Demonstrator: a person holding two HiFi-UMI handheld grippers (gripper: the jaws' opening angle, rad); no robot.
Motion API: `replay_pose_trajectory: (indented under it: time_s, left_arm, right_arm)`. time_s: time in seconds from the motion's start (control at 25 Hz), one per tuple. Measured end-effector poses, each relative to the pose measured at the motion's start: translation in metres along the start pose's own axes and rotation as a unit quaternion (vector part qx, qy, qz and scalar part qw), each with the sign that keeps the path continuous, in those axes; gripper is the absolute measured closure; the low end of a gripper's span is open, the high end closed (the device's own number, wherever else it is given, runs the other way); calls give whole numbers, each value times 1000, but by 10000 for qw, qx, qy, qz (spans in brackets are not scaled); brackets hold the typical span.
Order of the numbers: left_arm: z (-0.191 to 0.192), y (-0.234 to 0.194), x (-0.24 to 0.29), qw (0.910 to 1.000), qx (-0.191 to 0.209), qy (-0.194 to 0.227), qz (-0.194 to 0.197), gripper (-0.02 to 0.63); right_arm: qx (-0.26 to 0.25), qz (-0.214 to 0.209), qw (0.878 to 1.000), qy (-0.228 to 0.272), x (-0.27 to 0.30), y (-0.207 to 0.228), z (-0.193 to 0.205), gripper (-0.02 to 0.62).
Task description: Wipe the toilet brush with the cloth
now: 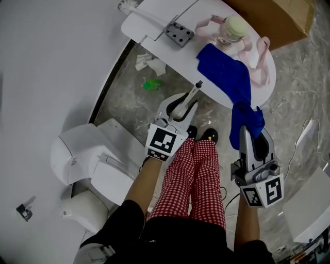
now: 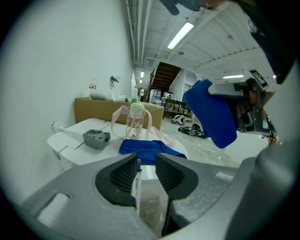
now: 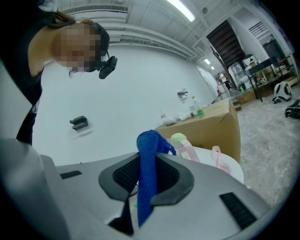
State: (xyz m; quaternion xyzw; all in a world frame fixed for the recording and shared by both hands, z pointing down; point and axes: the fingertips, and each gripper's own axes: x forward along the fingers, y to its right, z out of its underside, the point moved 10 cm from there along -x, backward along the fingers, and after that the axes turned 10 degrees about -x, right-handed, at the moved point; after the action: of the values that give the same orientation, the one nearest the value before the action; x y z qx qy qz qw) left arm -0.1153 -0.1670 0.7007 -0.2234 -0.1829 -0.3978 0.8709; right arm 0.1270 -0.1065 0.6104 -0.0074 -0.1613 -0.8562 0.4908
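Note:
A white toilet brush (image 1: 125,5) lies at the far left of the white table (image 1: 154,46); its bristle head (image 2: 57,126) also shows in the left gripper view. My left gripper (image 1: 183,105) is open, and a thin white rod (image 2: 136,180) with a dark tip (image 1: 199,84) stands between the jaws, leaning on the left pad only. The blue cloth (image 1: 227,72) lies partly on the table and hangs off its edge. My right gripper (image 1: 251,131) is shut on that hanging end, a fold of cloth (image 3: 147,164) pinched between the pads.
A bottle with a green cap and pink strap (image 1: 232,28) and a grey block (image 1: 179,34) sit on the table. A cardboard box (image 1: 278,15) stands behind it. A white toilet (image 1: 87,160) is at lower left. Crumpled paper (image 1: 149,64) lies on the floor.

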Motion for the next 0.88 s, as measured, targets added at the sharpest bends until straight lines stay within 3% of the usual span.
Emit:
replay_pose_trajectory:
  time_s: [0.32, 0.88]
  left_arm:
    - [13, -14, 25, 9998, -153, -123, 19, 486]
    - [43, -32, 67, 9961, 188, -847, 142, 470]
  right_arm:
    - [-128, -35, 9998, -113, 18, 16, 10, 532]
    - [-23, -46, 9997, -256, 31, 25, 22, 532]
